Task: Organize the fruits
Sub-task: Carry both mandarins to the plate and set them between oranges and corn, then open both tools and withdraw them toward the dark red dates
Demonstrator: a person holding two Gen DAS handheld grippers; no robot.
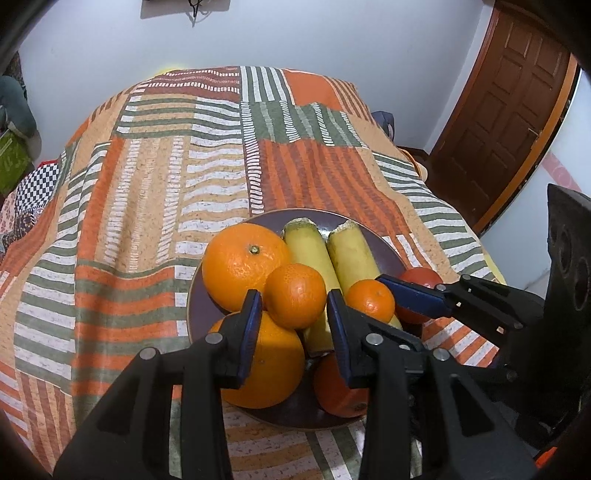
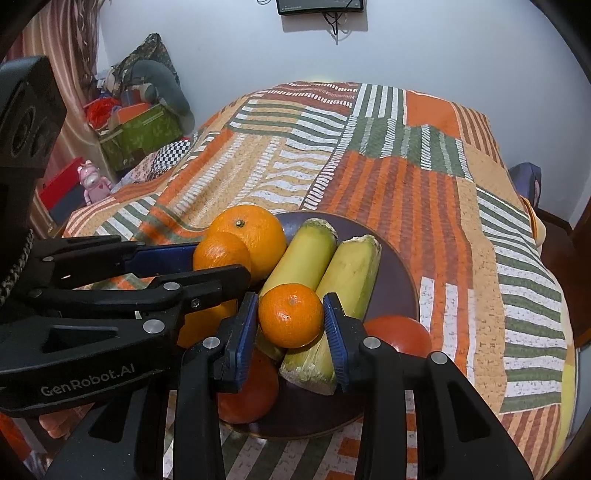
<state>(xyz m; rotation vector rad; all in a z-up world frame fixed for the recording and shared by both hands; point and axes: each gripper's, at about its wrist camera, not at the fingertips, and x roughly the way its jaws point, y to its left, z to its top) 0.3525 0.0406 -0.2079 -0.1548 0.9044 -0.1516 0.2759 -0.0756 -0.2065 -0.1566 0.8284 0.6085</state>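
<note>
While fruit is sitting heaped on the dark plate (image 1: 195, 314), the left gripper (image 1: 293, 306) is pinching one small orange (image 1: 295, 301) and the right gripper (image 2: 290, 321) another (image 2: 290, 315); lifting either is risking tumbling neighbours off the rim.

I read one marking only. In my right wrist view, the left gripper (image 2: 221, 260) reaches in from the left edge, and its black body carries the brand name "GenRobot.AI" in pale grey letters along the lower flank, running slightly uphill toward the right. The same gripper, seen from its own camera, shows me no lettering. The green box (image 2: 147, 131) by the far wall bears a pale pattern, but I cannot resolve it into letters. The dark device (image 2: 319, 5) mounted on the wall shows a faint line too small to read.
</note>
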